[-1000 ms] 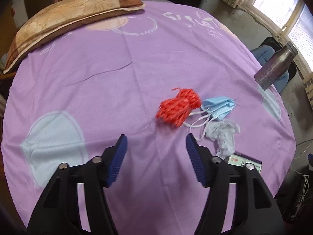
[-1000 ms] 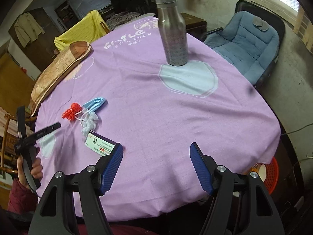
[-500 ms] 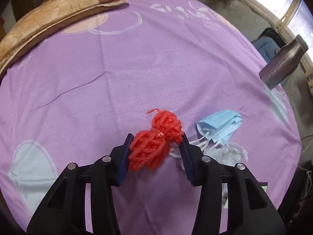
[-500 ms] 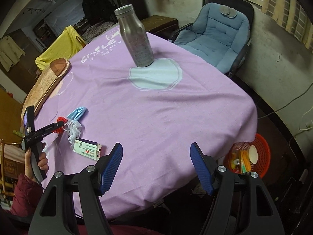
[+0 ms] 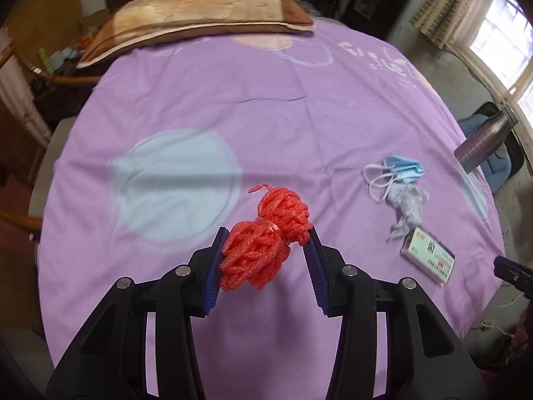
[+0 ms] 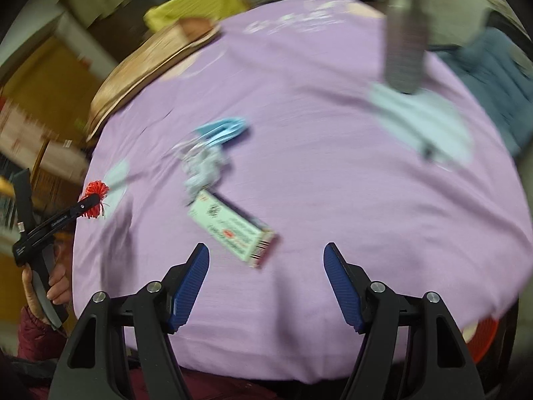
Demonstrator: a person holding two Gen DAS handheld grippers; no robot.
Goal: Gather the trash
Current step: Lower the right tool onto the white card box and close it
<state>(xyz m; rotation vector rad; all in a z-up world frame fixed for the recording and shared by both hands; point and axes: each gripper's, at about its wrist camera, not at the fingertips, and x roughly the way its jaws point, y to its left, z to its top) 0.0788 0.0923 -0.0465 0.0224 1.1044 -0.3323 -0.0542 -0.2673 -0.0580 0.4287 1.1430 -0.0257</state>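
My left gripper is shut on a red foam net and holds it lifted off the purple tablecloth. In the right wrist view that red foam net hangs at the far left in the left gripper, which a hand grips. My right gripper stands open above the cloth, just short of a small white carton. A blue face mask and a crumpled grey tissue lie beyond the carton. In the left wrist view the mask, tissue and carton lie at the right.
A metal bottle stands at the table's far right. A brown pillow lies along the far edge. A blue armchair stands beyond the table, and a red basket shows on the floor at lower right.
My left gripper closed on the red foam net and carried it up and left, away from the mask. My right gripper swung down and left toward the white carton, still open.
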